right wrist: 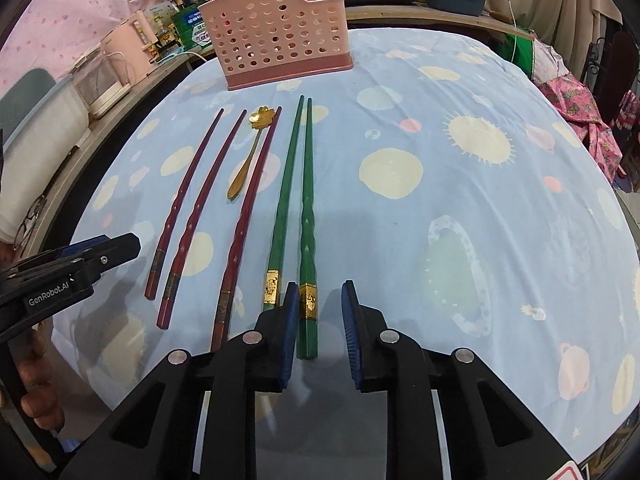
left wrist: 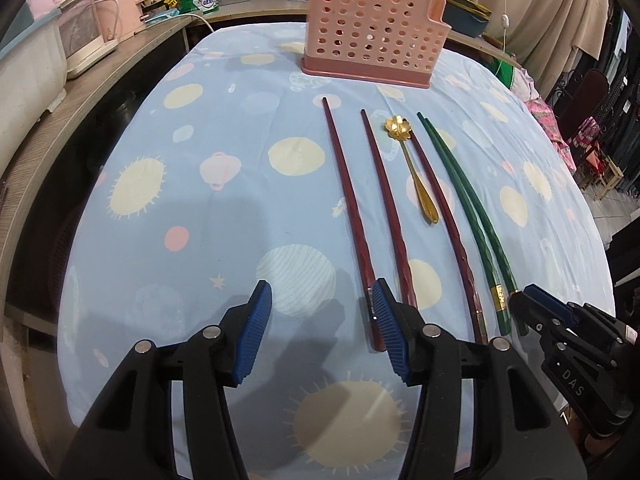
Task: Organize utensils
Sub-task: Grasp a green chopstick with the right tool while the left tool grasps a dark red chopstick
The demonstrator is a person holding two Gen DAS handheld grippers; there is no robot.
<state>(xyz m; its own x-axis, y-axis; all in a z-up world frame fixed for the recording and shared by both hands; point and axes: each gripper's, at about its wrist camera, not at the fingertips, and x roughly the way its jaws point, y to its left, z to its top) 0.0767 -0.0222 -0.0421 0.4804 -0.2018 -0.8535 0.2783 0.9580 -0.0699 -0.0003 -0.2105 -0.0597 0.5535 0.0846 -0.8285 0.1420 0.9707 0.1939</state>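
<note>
A: Chopsticks [right wrist: 306, 216], what do you see?
B: Two green ones with gold bands, three dark red ones [left wrist: 348, 208], and a gold spoon [left wrist: 412, 168].
A: Where from my right gripper [right wrist: 320, 320]?
B: One green butt lies between its parted pads, not yet pinched. My left gripper [left wrist: 320, 320] gapes, its right pad over a red butt.
A: Pointing?
B: Lengthwise away, tips toward the pink holder [left wrist: 372, 36].

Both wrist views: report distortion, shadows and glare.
Left wrist: fisheye bows the chopsticks; soft shadows fall from the left gripper onto the cloth.
Right wrist: dark corners; glare on the gold bands; background cupboard blurry; holder sharp.
</note>
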